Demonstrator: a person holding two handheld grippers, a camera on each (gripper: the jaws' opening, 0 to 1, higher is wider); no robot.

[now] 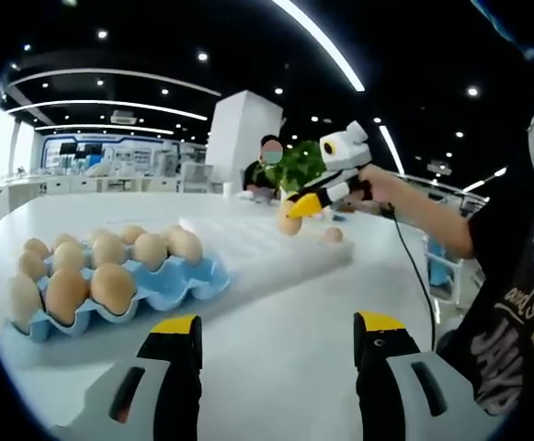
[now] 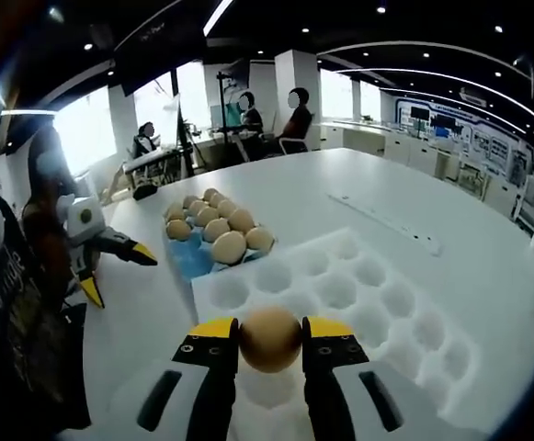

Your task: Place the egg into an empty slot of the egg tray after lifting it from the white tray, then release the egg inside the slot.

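My right gripper [image 2: 270, 342] is shut on a brown egg [image 2: 270, 338], held a little above the white foam tray [image 2: 377, 294] and its hollow cups. In the left gripper view that same gripper [image 1: 296, 211] hangs over the white tray [image 1: 267, 241] with the egg [image 1: 289, 223] between its yellow tips, and another egg [image 1: 333, 235] lies on the tray behind it. The blue egg tray [image 1: 182, 283] holds several eggs, with bare slots at its near right end. My left gripper [image 1: 278, 333] stands open and holds nothing, near the table's edge [image 2: 118, 273].
The blue egg tray [image 2: 187, 261] lies just beyond the white tray's far left corner. A person's arm [image 1: 427, 213] holds the right gripper. People sit at desks in the background [image 2: 294, 112], and a green plant [image 1: 299, 165] stands behind the white table [image 1: 276, 312].
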